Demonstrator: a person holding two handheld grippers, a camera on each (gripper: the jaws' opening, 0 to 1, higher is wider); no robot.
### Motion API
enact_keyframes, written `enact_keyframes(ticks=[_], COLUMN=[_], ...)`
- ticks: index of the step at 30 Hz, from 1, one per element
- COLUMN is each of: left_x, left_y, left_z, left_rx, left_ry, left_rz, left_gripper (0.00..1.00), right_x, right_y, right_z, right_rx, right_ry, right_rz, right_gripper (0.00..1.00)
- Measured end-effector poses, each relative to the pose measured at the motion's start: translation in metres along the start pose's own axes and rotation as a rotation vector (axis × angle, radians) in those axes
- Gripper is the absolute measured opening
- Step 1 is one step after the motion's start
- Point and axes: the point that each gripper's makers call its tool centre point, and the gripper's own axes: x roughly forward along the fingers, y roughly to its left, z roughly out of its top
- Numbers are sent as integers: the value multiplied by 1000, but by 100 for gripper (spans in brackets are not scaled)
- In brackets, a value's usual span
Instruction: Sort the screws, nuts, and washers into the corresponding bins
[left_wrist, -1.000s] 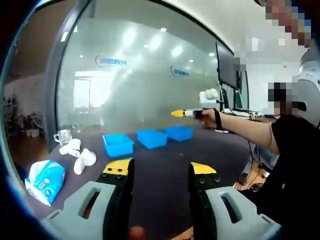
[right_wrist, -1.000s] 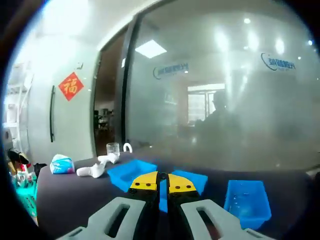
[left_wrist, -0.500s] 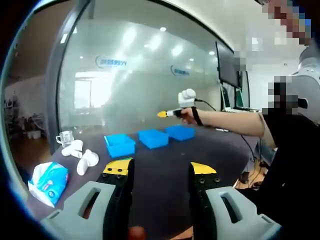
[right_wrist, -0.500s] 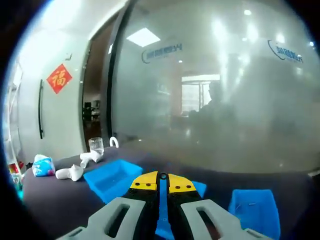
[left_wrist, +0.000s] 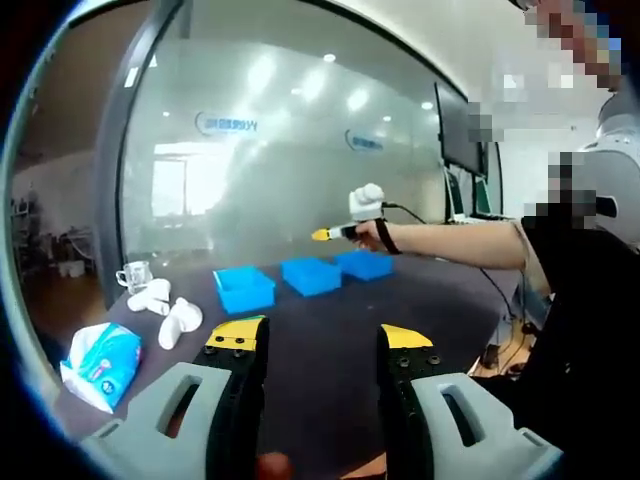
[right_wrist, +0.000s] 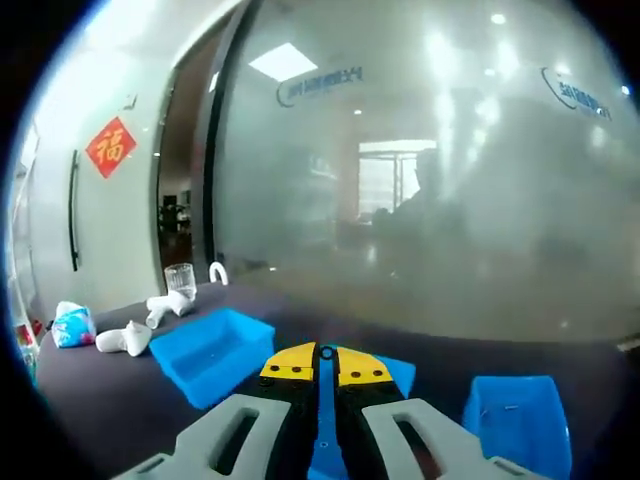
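Note:
Three blue bins stand in a row on the dark table: left bin (left_wrist: 243, 289), middle bin (left_wrist: 311, 275), right bin (left_wrist: 365, 264). My left gripper (left_wrist: 320, 337) hovers open and empty over the near table, well short of them. A person's hand holds my right gripper (left_wrist: 324, 235) in the air above the bins. In the right gripper view its yellow-tipped jaws (right_wrist: 320, 364) are shut together with nothing visible between them. They point over the middle bin (right_wrist: 402, 373), with the left bin (right_wrist: 212, 345) and right bin (right_wrist: 518, 418) to either side. No screws, nuts or washers can be made out.
A tissue pack (left_wrist: 97, 362), white plastic pieces (left_wrist: 172, 320) and a glass cup (left_wrist: 132, 275) lie left of the bins. A frosted glass wall (left_wrist: 280, 170) rises behind the table. The person (left_wrist: 575, 300) stands at right beside a monitor (left_wrist: 456, 130).
The right gripper has swung left along the row of bins, which now look larger and nearer in its view. The left gripper has stayed open and nearly still.

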Motion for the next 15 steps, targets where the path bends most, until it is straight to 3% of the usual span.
enact_keyframes(ticks=[4, 15], left_x=[1, 2], left_y=[-2, -5], left_z=[-3, -3], left_rx=[6, 4], left_ry=[10, 11], left_rz=[-5, -8], left_gripper=[43, 43], right_x=[-4, -34], right_y=[4, 8], right_z=[3, -4], right_rx=[-10, -34], right_ry=[-27, -34], right_rz=[20, 46], right_gripper=[20, 22])
